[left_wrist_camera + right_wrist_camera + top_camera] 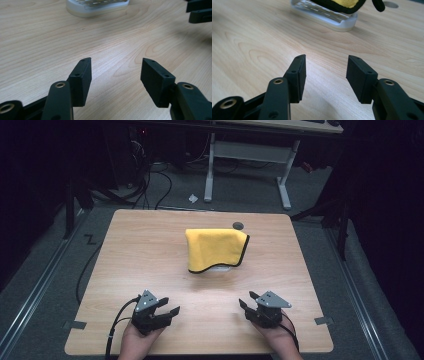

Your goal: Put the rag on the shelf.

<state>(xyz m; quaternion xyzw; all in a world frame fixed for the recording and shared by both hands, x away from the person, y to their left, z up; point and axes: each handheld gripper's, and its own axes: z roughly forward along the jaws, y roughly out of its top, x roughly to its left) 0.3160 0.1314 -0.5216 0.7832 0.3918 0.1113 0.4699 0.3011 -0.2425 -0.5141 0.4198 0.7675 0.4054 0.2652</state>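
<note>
Near the table's (pixel 125 270) front edge, the left gripper (pixel 167 306) and right gripper (pixel 247 300) gape wide, empty (bare wood between), well short of the yellow cloth (pixel 215 249).

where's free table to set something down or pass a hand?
Bare wood left and right of the yellow cloth on its white tray, out to the table edges. Also the strip between cloth and the left tool and right tool. Crowded: table centre only.
</note>
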